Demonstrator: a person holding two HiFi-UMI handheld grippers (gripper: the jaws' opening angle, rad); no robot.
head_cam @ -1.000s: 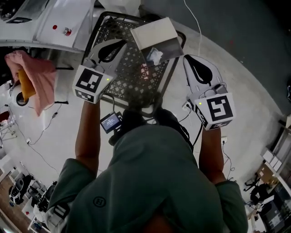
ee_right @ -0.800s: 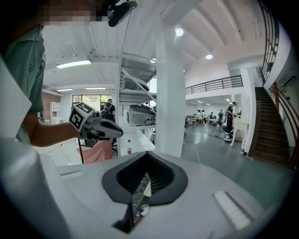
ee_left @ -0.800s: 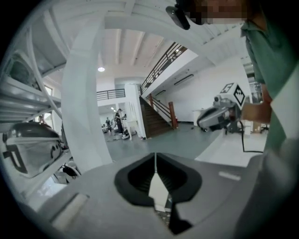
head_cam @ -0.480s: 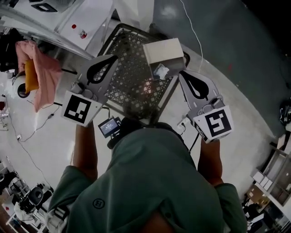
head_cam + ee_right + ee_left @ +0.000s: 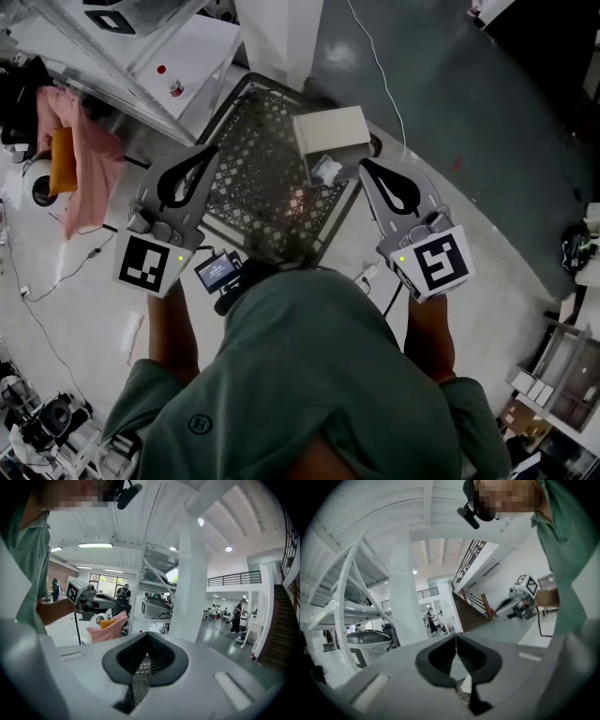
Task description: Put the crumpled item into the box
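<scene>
An open pale cardboard box (image 5: 330, 131) stands on the far right part of a black mesh table (image 5: 262, 178). A small white crumpled item (image 5: 325, 170) lies inside the box, at its near side. My left gripper (image 5: 212, 150) hangs beside the table's left edge, shut with nothing between its jaws; it is also empty in the left gripper view (image 5: 455, 635). My right gripper (image 5: 363, 163) hovers just right of the box, jaws together and empty (image 5: 148, 634). Both gripper views look up into the hall and show neither box nor item.
A pink cloth (image 5: 80, 155) hangs on a stand at the left. A white bench (image 5: 183, 52) and a white pillar (image 5: 281, 33) lie beyond the table. A cable (image 5: 386, 70) runs over the grey floor. A small screen device (image 5: 216, 270) sits at the person's chest.
Both grippers have drawn back toward the person. The left one has moved from over the mesh table to beside its left edge. The item stays in the box.
</scene>
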